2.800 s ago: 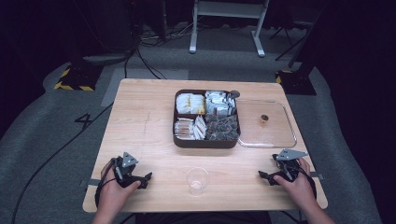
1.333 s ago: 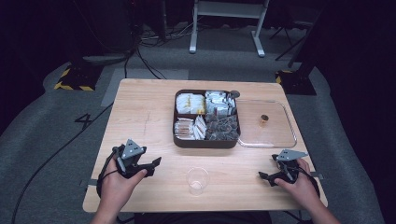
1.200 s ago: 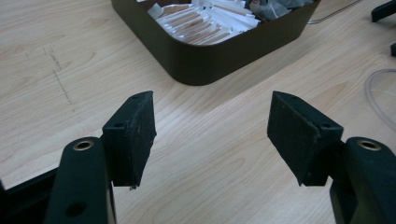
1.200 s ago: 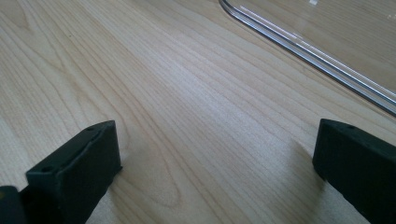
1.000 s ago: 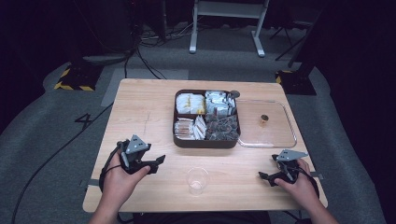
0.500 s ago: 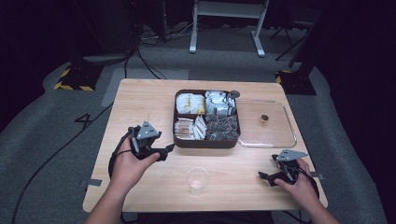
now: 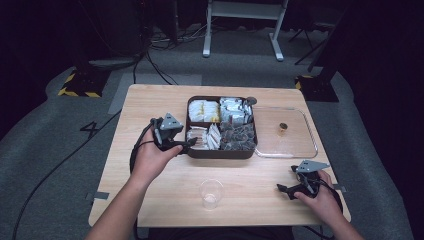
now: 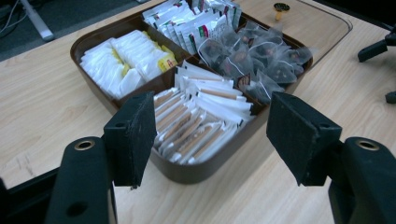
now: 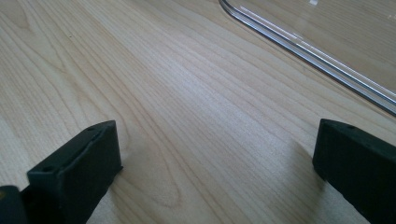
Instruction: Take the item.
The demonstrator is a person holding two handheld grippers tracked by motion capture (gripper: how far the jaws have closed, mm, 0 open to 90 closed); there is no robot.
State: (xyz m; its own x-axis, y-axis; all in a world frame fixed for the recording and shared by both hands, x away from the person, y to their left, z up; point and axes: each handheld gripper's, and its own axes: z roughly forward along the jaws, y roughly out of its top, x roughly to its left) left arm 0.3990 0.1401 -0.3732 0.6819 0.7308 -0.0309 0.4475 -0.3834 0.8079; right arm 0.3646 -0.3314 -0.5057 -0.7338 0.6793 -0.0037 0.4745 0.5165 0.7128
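A dark brown box [image 7: 192, 150] with several compartments sits mid-table, holding white-and-yellow packets [image 7: 204, 111], silvery packets [image 7: 234, 111], tan stick sachets [image 7: 202, 137] and dark pyramid tea bags [image 7: 239, 136]. My left gripper [image 7: 187, 143] hovers at the box's front-left corner, open. In the left gripper view my left gripper [image 8: 215, 135] frames the stick sachets [image 8: 196, 126] between its pads without touching them. A clear cup [image 7: 211, 192] stands near the front edge. My right gripper [image 7: 282, 189] rests open at the front right; the right gripper view shows my right gripper [image 9: 215, 158] over bare wood.
A clear lid [image 7: 285, 132] with a small dark knob [image 7: 283, 127] lies flat right of the box, and its rim [image 9: 303, 46] crosses the right gripper view. The wooden table [image 7: 150, 110] has bare room at its left side. Cables and stands lie on the grey floor beyond.
My left gripper has risen off the front-left of the table and travelled forward and right to the box's front-left corner. The right gripper, cup, box and lid have stayed put.
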